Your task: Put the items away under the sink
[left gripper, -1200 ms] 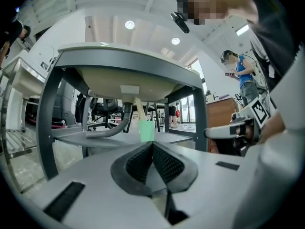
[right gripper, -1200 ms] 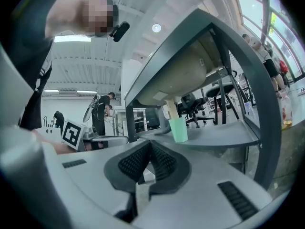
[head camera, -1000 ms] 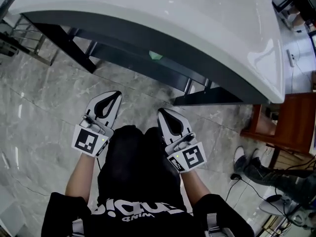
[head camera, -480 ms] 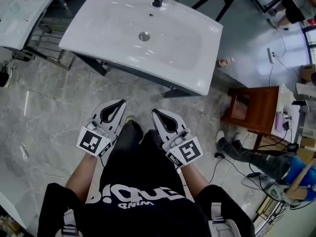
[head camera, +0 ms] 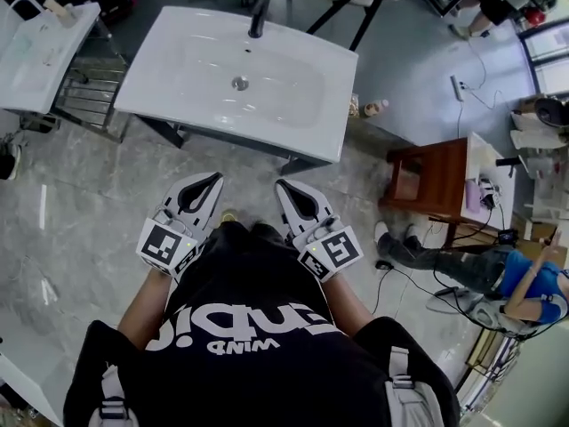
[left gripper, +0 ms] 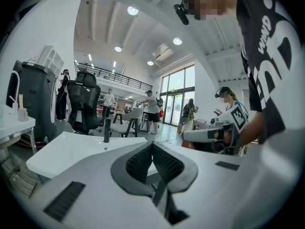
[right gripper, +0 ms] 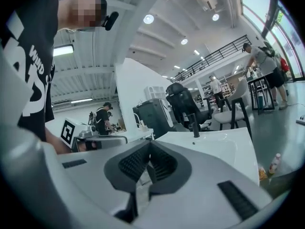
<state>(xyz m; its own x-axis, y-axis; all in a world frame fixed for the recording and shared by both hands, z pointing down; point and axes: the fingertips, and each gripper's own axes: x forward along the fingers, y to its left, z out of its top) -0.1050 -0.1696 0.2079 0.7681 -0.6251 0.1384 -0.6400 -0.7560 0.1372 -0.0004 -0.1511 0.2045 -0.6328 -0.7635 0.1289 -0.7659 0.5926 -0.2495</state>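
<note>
A white sink (head camera: 240,78) with a black faucet (head camera: 259,14) stands on a dark frame ahead of me. Small bottles (head camera: 373,108) stand on the floor by its right end; one bottle (right gripper: 273,163) shows in the right gripper view. My left gripper (head camera: 215,177) and right gripper (head camera: 282,186) are held side by side in front of my body, short of the sink, both shut with nothing in them. The left gripper view shows the shut left gripper (left gripper: 152,144) aimed at the sink (left gripper: 62,151). In the right gripper view the right gripper (right gripper: 150,143) is likewise shut.
A second white sink (head camera: 40,43) on a metal rack (head camera: 89,92) stands at the left. At the right are a brown wooden stand (head camera: 427,181), cables on the floor and a person in blue (head camera: 498,269). Grey marble floor (head camera: 80,194) lies between me and the sink.
The view has pulled back and up: the sink, first close and seen from below its rim, now shows whole from above. Both grippers stay shut in front of me.
</note>
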